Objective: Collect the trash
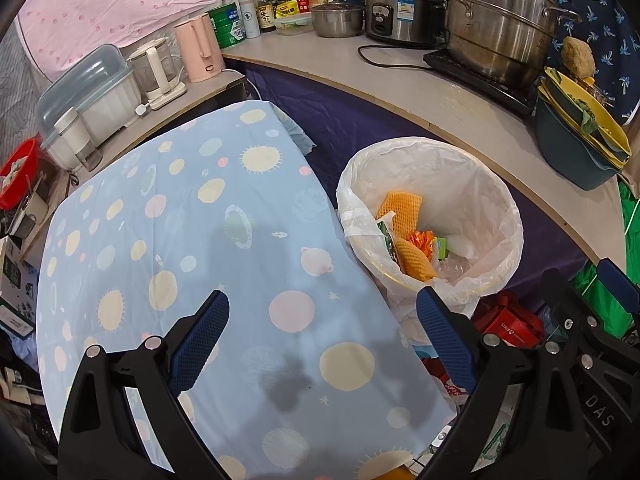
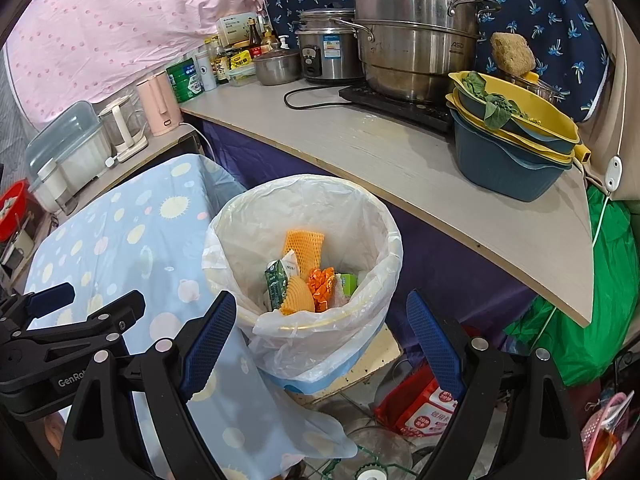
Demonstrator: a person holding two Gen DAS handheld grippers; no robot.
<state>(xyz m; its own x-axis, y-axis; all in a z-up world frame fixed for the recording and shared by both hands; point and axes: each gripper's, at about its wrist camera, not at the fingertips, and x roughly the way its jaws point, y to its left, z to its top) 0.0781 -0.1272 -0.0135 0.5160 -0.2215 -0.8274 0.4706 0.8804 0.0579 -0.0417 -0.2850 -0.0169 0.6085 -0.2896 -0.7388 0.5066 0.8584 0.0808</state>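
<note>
The trash bin (image 2: 304, 256) is a round pail with a thin white plastic bag (image 2: 360, 216) pulled over its rim; it stands on the floor, just beside the table with the blue cloth (image 1: 192, 240) that has suns and planets on it, and just below the edge of the long pale counter (image 2: 400, 148); inside the bin lie pieces of orange foam netting (image 2: 302, 242), a green drink carton (image 2: 276, 286), a crinkly orange wrapper (image 2: 322, 290) and a small green box (image 2: 349, 283), all piled near the bottom; the left gripper (image 1: 322, 344) hangs above the blue cloth, just beside the bin, with its two blue fingers spread wide and nothing between them; the right gripper (image 2: 320, 344) hangs over the near side of the bin, its fingers spread wide too and holding nothing; the near rim of the bin shows in the gap between them; on the floor near the bin, on the side away from the blue cloth, sits a red pack (image 2: 416, 404) with white print; up on the counter above the bin stand big steel pots (image 2: 412, 40), a rice cooker (image 2: 326, 54), bottles and a stack of blue and yellow basins (image 2: 508, 152); a pink kettle (image 1: 198, 48) stands on a lower shelf past the far end of the blue cloth, well apart from the bin.
</note>
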